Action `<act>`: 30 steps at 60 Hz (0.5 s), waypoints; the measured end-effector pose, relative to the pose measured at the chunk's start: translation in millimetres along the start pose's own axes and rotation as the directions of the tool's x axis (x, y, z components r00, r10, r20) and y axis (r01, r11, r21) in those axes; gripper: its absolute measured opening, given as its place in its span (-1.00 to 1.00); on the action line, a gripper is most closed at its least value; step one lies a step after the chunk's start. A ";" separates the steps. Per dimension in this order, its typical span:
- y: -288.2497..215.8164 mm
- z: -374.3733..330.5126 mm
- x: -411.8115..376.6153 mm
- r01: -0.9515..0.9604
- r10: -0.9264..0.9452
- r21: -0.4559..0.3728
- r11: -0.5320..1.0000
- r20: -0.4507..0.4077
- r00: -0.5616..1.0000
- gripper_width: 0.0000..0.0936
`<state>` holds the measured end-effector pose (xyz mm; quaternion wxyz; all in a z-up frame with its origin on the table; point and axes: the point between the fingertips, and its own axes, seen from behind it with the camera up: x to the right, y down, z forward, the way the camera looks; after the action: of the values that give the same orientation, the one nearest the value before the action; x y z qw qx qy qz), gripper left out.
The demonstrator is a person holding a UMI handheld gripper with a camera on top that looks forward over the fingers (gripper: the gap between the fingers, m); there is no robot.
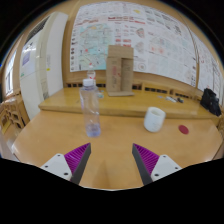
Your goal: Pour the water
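Note:
A clear plastic water bottle with a pale cap stands upright on the wooden table, beyond my left finger. A white cup stands to its right, beyond my right finger. A small red bottle cap or disc lies right of the cup. My gripper is open and empty, low over the near part of the table, with its purple pads wide apart. Nothing stands between the fingers.
A second wooden table stands behind, bearing a brown cardboard box and small items. A dark bag sits at its right end. Posters cover the back wall. A chair stands at the left.

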<state>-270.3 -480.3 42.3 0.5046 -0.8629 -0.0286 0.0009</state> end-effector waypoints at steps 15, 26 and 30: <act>-73.4 124.1 -67.9 0.004 -0.002 0.130 0.992 -0.012 1.000 0.82; -94.3 180.4 -75.0 0.011 -0.010 0.177 0.984 -0.010 1.000 0.49; -95.6 185.0 -80.1 0.009 -0.011 0.200 0.980 0.007 1.000 0.09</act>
<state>-360.6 -276.5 32.6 0.5886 -0.8077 -0.0347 0.0049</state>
